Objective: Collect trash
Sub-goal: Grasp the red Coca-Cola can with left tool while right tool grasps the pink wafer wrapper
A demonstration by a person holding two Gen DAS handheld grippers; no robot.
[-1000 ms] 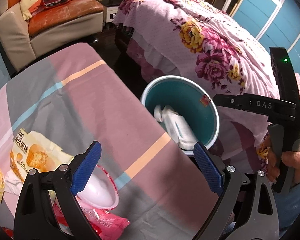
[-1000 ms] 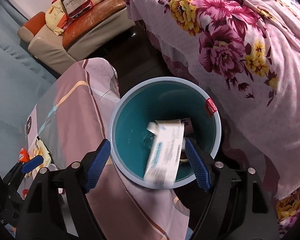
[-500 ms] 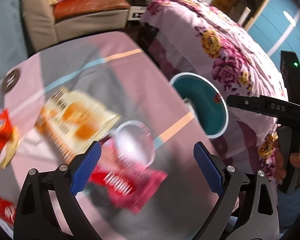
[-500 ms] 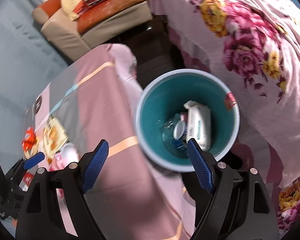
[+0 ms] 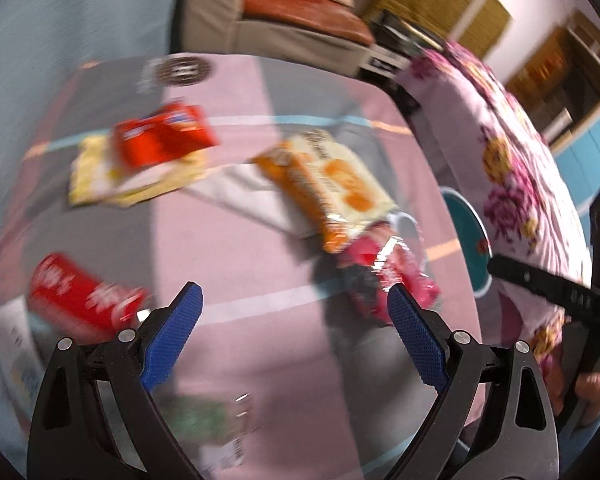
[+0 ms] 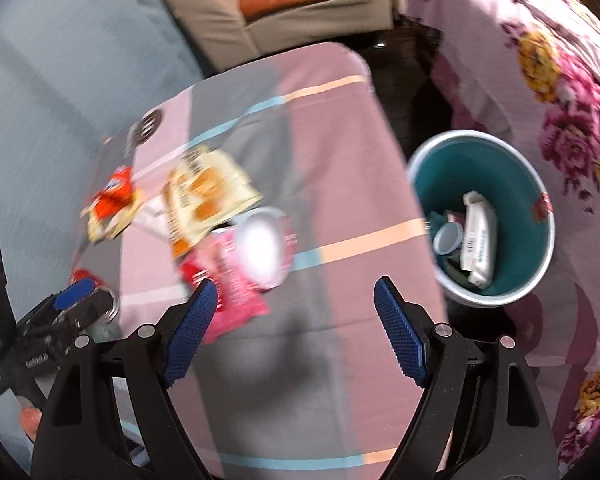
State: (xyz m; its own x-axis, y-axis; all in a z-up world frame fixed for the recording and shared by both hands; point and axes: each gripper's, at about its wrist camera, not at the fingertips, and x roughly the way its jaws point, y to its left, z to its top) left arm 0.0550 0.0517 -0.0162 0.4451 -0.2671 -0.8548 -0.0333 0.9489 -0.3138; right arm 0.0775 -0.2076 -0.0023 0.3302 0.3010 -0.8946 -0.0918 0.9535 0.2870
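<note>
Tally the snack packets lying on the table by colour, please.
Red packets: 2
Pink packet: 1
Orange-and-cream bag: 1
Yellow wrapper: 1
Total: 5
The blurred green item at the near edge is too unclear to count.

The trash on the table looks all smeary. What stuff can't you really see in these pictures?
- Red packet, left wrist view: motion blur smears its print.
- Green thing, left wrist view: blurred and partly behind the left gripper; can't tell what it is.
- Bin, left wrist view: only a sliver shows past the table edge.
- Bin's bottom, right wrist view: a white pack covers it.
- White cup, right wrist view: glare and blur.
</note>
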